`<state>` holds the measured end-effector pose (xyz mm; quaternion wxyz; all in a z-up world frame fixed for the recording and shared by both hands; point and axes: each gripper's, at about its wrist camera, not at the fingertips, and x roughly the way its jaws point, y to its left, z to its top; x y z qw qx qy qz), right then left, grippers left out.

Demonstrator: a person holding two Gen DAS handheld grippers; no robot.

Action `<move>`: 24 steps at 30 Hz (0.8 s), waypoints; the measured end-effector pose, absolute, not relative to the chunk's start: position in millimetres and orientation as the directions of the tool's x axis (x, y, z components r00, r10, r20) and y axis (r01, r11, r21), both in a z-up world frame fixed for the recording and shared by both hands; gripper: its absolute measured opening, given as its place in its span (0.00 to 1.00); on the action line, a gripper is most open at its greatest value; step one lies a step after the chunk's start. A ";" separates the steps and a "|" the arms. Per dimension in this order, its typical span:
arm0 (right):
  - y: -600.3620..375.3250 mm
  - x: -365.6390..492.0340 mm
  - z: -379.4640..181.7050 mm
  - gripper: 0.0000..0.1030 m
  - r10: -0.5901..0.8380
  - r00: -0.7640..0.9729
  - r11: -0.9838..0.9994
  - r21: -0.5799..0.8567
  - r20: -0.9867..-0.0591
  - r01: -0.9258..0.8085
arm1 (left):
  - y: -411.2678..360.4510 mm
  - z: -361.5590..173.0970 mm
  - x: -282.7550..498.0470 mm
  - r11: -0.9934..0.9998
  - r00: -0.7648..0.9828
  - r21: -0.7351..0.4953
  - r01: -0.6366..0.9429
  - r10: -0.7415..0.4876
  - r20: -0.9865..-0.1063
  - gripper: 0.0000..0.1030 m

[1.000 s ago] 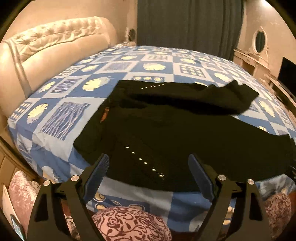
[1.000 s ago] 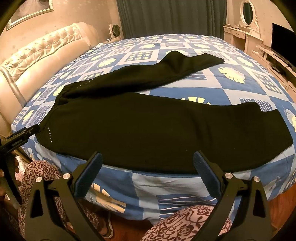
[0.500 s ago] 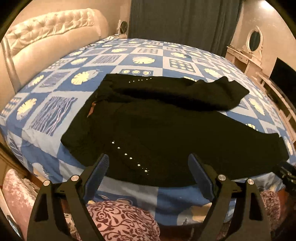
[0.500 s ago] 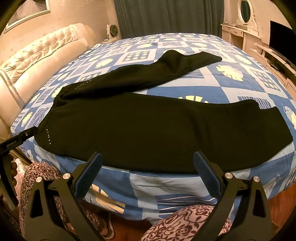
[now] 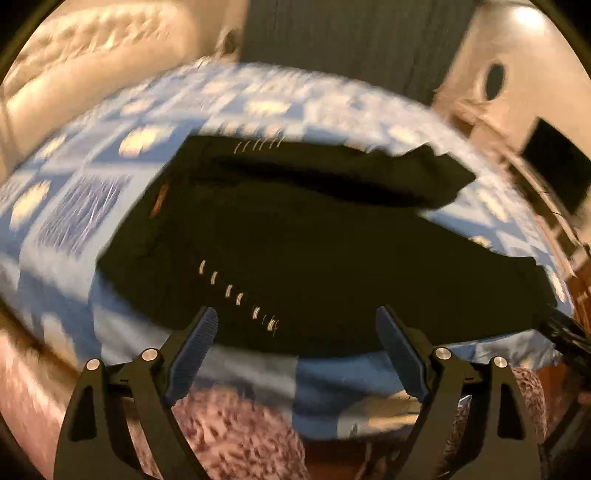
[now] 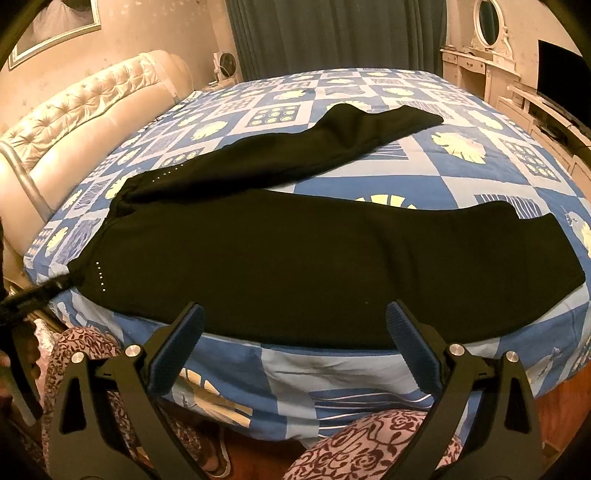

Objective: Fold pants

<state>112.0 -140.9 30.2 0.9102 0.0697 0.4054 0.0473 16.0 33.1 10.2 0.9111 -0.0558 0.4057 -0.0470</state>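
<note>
Black pants [image 6: 295,251] lie spread flat on the bed, waistband at the left, one leg along the near edge and the other angled toward the far right. They also show, blurred, in the left wrist view [image 5: 295,236]. My left gripper [image 5: 295,332] is open and empty, just short of the waist end with its row of light dots. My right gripper [image 6: 293,328] is open and empty, at the near edge over the middle of the near leg. The left gripper's tip shows at the left of the right wrist view [image 6: 40,291].
The bed [image 6: 461,177] has a blue and white patterned cover and a cream tufted headboard [image 6: 74,118] on the left. A dresser with an oval mirror [image 6: 487,22] and a dark screen [image 6: 557,62] stand at the right. My patterned trouser legs [image 6: 369,443] are below the bed edge.
The left wrist view has gone blurred: the left gripper has moved in toward the waist end. The right gripper has moved slightly closer to the bed. Both stay open.
</note>
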 end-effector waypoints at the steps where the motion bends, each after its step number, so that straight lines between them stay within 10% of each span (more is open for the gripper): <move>1: -141.5 112.1 30.4 0.96 0.147 0.667 0.985 0.168 -0.731 -0.032 | 30.9 12.9 15.3 0.990 0.678 -0.126 0.062 -0.134 -0.723 0.84; 11: -139.7 145.6 35.1 0.96 0.254 0.628 0.962 0.260 -0.735 -0.085 | 46.8 4.5 69.3 0.972 0.545 -0.125 0.199 -0.216 -0.810 0.84; 24: -112.5 283.2 42.0 0.96 0.331 0.631 0.934 0.337 -0.701 -0.116 | 231.1 -27.1 316.8 0.918 0.554 -0.394 -0.038 -0.309 -0.773 0.84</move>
